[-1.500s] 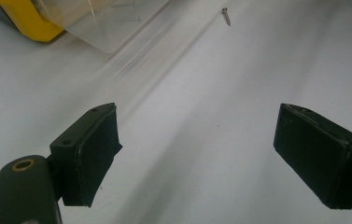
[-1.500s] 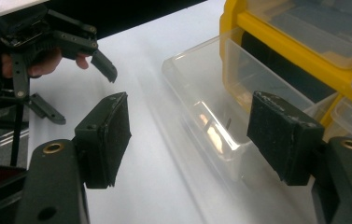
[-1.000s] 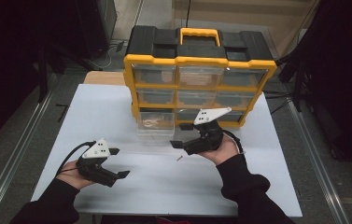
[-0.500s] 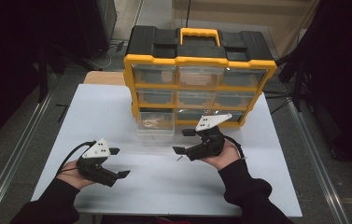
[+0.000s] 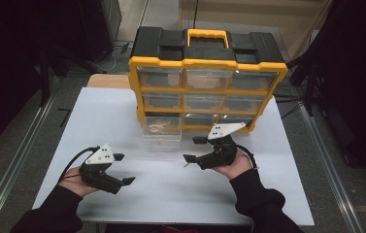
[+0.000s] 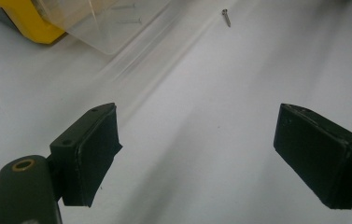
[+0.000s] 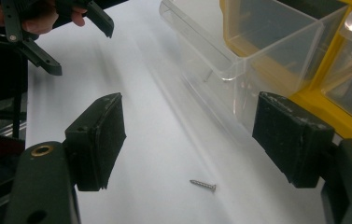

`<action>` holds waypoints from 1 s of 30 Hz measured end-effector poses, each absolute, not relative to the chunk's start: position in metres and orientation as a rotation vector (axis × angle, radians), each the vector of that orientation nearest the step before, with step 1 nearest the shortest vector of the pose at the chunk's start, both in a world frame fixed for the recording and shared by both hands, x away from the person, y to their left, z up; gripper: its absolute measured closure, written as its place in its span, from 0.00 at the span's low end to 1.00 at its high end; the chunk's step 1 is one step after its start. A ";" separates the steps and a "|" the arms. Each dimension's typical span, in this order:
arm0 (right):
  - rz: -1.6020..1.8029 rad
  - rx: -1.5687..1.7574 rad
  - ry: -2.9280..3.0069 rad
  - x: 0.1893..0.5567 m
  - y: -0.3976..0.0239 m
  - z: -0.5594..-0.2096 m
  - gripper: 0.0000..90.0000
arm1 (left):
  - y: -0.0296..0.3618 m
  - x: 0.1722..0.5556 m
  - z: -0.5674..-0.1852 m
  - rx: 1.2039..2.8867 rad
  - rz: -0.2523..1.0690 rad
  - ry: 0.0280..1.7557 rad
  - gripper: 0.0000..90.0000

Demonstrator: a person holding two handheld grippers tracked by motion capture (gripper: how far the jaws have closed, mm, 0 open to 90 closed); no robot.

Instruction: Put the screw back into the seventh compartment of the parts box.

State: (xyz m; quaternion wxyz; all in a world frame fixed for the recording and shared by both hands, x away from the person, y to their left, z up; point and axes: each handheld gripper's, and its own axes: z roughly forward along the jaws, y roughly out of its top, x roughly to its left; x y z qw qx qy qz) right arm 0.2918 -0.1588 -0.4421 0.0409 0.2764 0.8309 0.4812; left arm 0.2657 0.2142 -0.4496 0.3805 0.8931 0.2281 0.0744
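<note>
Two grippers work a white table [image 5: 122, 111]. High view: the right gripper [image 5: 194, 149], jaws spread and empty, hovers beside a pulled-out clear drawer [image 5: 161, 131] of the yellow organizer [image 5: 207, 87]; the left gripper [image 5: 122, 169] rests well apart, also spread. Left gripper view: the screw [image 6: 227, 17] lies far ahead. Right gripper view: the screw [image 7: 203, 185] lies flat between and just below the open jaws, long axis crosswise. No legible writing.
</note>
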 end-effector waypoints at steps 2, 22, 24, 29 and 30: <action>1.473 0.851 2.546 0.291 -0.159 -0.444 0.30 | 0.214 0.266 -0.449 2.281 0.193 0.583 0.16; 1.422 0.810 2.615 0.293 -0.158 -0.470 0.35 | 0.214 0.266 -0.449 2.281 0.190 0.580 0.16; 1.424 0.808 2.622 0.294 -0.156 -0.472 0.35 | 0.213 0.266 -0.450 2.281 0.190 0.579 0.16; 1.398 0.800 2.639 0.294 -0.152 -0.477 0.35 | 0.213 0.266 -0.449 2.283 0.188 0.578 0.16; 1.400 0.797 2.634 0.294 -0.152 -0.478 0.35 | 0.214 0.266 -0.449 2.280 0.191 0.579 0.16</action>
